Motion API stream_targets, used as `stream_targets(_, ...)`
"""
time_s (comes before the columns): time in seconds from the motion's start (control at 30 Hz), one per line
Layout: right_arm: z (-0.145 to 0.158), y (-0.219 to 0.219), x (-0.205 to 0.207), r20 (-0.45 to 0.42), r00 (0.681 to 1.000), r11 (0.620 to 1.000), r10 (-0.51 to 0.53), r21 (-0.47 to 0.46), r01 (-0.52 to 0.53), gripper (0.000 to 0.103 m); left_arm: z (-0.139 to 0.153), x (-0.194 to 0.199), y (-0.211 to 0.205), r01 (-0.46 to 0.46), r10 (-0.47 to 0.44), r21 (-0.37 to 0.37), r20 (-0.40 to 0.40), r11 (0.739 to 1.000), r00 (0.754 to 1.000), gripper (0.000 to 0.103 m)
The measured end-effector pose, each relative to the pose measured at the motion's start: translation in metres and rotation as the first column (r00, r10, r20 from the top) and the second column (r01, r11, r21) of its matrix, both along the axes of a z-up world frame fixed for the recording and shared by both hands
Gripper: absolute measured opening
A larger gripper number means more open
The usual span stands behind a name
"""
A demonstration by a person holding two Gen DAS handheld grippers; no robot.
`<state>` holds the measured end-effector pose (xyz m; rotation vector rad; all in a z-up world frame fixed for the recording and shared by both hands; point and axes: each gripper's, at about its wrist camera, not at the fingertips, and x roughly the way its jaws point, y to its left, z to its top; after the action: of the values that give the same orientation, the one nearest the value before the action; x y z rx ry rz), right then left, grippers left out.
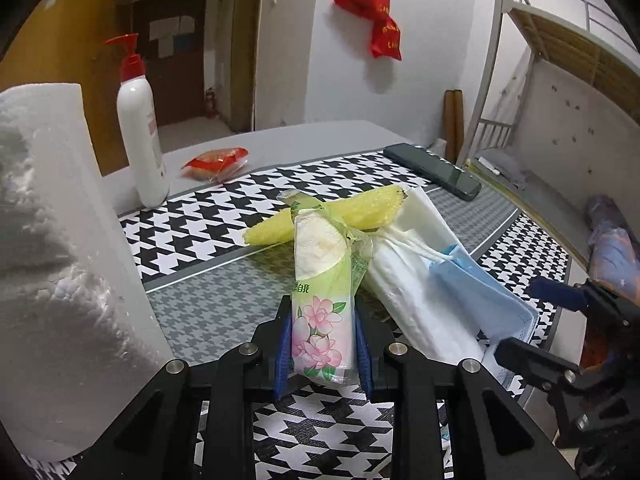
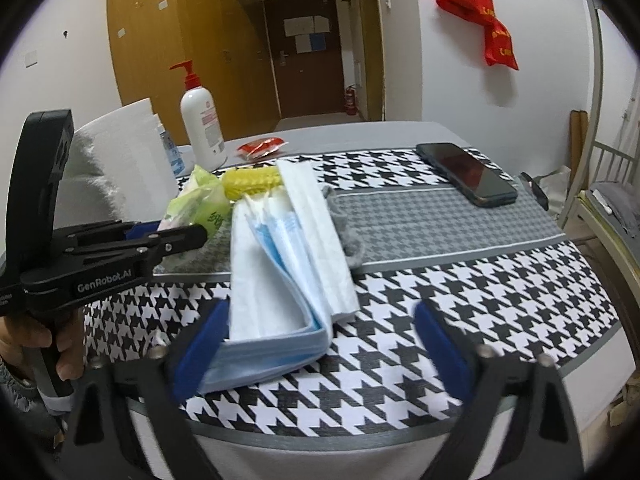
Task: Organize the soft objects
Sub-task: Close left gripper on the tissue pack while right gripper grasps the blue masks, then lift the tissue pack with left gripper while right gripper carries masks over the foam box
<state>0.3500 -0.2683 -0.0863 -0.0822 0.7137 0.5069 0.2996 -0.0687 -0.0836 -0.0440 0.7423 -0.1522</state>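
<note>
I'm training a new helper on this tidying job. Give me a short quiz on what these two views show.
1. True or false: the left gripper is shut on the tissue pack.
2. What lies between the right gripper's open jaws: A) phone, B) stack of face masks, C) lotion bottle?
3. Fill in: the phone lies on the ___ cloth.

Key:
1. True.
2. B, the stack of face masks; the pads do not press it.
3. Houndstooth cloth.

Looking like a dorm room: metal bunk bed (image 1: 568,36) standing at right, wooden wardrobes (image 2: 160,40) lining the hallway to a door (image 2: 308,52) (notices taped on it), red bags (image 2: 480,12) hanging on the wall.
</note>
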Motion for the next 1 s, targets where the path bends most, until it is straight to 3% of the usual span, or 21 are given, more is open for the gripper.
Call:
stream_targets(0.33, -0.003, 0.0, -0.009, -0.022, 0.999, 0.999, 0.036, -0.011, -0.036, 0.025, 0.003, -0.005, -0.002, 0.023, -0.022, -0.011, 0.019, 1.0, 1.0, 0.029)
stream_targets(0.63, 0.002, -0.014, -0.017, -0.031, 0.999, 1.0, 0.013, 0.018, -0.012, 0.019, 0.012, -0.017, -0.008, 0.044, -0.044, 0.003, 0.08, 0.999, 0.996, 0.029)
stream_targets(0.9, 0.033, -0.028, -0.032, 0.048, 0.999, 0.998, -0.026, 0.058, 0.023, 0.019, 0.033, -0.03, -0.001, 0.058, -0.051, -0.058, 0.124, 0.997, 0.991, 0.029)
stream_targets(1.0, 0.041, -0.029, -0.037, 0.075, 0.997, 0.997, -0.03, 0.066, 0.026, 0.019, 0.046, -0.041, 0.001, 0.057, -0.049, -0.045, 0.162, 0.997, 0.986, 0.029)
